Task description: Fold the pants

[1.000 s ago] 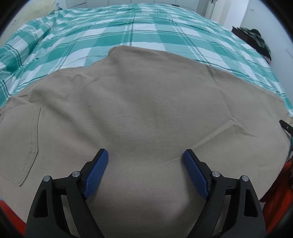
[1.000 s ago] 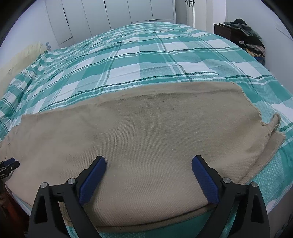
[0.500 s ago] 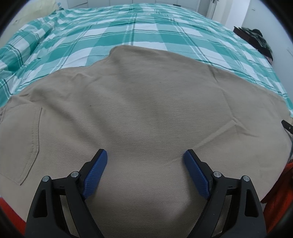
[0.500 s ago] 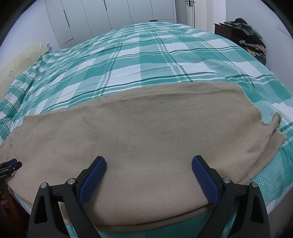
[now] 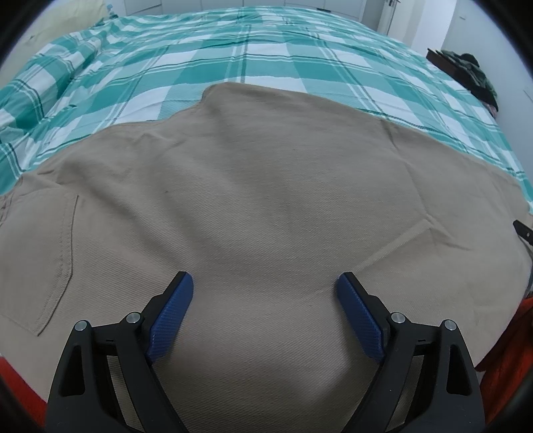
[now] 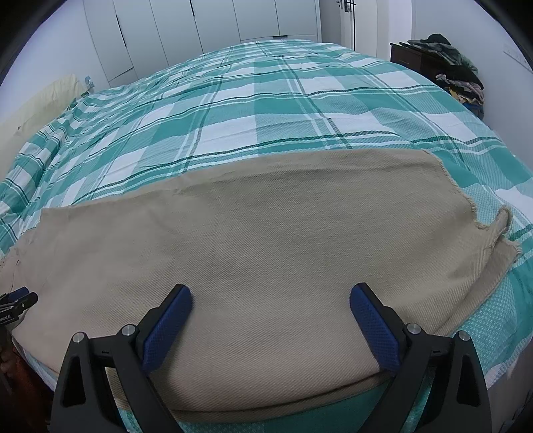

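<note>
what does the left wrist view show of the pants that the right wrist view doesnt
Only the left wrist view shows the stitched back pocket at the waist end and the crotch point.

Only the right wrist view shows the frayed leg hems, the folded near edge and the white wardrobe doors.

Both show the tan pants lying flat on the green plaid bedspread, with the left gripper and right gripper over the fabric, jaws open and holding nothing.

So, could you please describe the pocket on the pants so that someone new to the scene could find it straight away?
Start at the bed with the green and white checked cover; the tan pants lie spread flat across its near edge. In the left wrist view, the pocket is the stitched patch at the pants' far left, the only outlined panel on otherwise plain cloth.
</note>
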